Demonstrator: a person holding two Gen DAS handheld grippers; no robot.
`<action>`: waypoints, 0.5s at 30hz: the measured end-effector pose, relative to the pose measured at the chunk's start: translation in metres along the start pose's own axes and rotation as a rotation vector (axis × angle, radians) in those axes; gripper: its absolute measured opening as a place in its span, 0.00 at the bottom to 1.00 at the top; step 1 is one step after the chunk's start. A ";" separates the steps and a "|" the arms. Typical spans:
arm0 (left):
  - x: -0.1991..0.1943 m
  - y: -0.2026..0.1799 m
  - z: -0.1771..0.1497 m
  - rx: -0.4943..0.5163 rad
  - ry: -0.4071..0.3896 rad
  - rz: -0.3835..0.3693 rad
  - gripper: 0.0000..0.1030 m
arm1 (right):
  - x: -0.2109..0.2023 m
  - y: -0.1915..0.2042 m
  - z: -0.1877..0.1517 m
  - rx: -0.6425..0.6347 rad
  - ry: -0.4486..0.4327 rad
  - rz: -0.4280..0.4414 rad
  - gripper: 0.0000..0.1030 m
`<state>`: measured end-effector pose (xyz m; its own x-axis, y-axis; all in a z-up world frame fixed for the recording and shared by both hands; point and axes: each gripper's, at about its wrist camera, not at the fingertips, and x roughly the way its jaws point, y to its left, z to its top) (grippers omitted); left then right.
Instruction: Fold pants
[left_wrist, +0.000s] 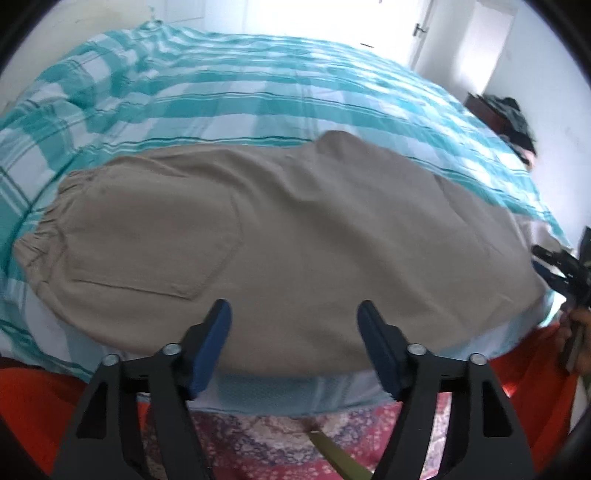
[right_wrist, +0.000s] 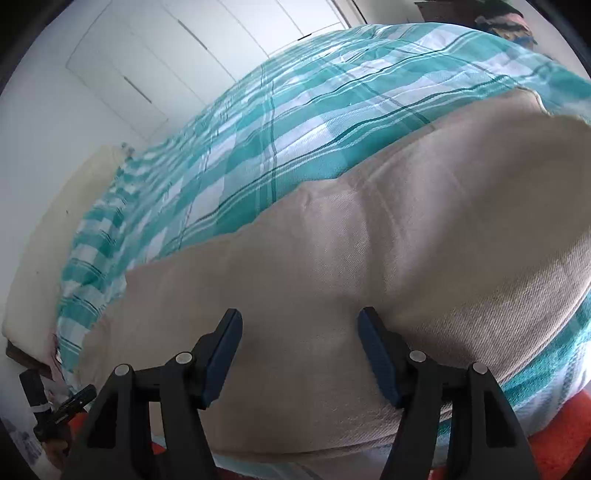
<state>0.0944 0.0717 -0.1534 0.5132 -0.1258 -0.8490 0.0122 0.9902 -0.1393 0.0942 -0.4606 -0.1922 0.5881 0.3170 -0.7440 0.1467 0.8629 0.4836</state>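
Two grippers hang over one pair of beige pants (left_wrist: 295, 236), which lies flat on a bed covered by a teal-and-white checked bedspread (left_wrist: 229, 96). No earlier picture is given, so only the present stance is told.

In the left wrist view the left gripper (left_wrist: 294, 314) sits at 6 o'clock with its blue-padded fingers (left_wrist: 218, 332) spread wide apart; nothing is between them, and they hover just above the near edge of the pants. The gathered elastic waistband (left_wrist: 48, 221) lies at 9 o'clock, a patch pocket (left_wrist: 147, 240) lies flat just inward of it, and the legs run off toward 3 o'clock. At 3 o'clock the right gripper (left_wrist: 565, 266) shows as a dark blurred shape (a hand wraps around its grip) near the leg end of the pants. A patterned red rug (left_wrist: 280, 443) shows below the bed edge at 6 o'clock, and a dark heap of clothes (left_wrist: 517, 118) rests at 2 o'clock.

In the right wrist view the right gripper (right_wrist: 300, 332) is likewise spread, empty, above the beige cloth. The pants (right_wrist: 369, 277) fill the frame from 8 o'clock to 2 o'clock, the bedspread (right_wrist: 277, 129) beyond them toward 11 o'clock. White wardrobe doors (right_wrist: 166, 48) stand at 11 o'clock. The left gripper (right_wrist: 62, 406) appears small at 8 o'clock; whether its fingers are apart cannot be told from this view
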 end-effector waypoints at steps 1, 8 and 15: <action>0.008 0.004 0.000 -0.010 0.023 0.015 0.72 | -0.002 -0.002 0.000 0.004 -0.004 -0.001 0.64; 0.006 -0.016 0.000 0.058 0.021 0.041 0.72 | -0.030 -0.013 0.000 0.014 -0.036 0.008 0.64; -0.005 -0.109 0.024 0.227 0.037 -0.116 0.72 | -0.103 -0.068 -0.001 0.210 -0.336 -0.031 0.64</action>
<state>0.1109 -0.0341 -0.1217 0.4652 -0.2369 -0.8529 0.2631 0.9570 -0.1223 0.0229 -0.5512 -0.1491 0.8033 0.1154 -0.5843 0.3074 0.7599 0.5728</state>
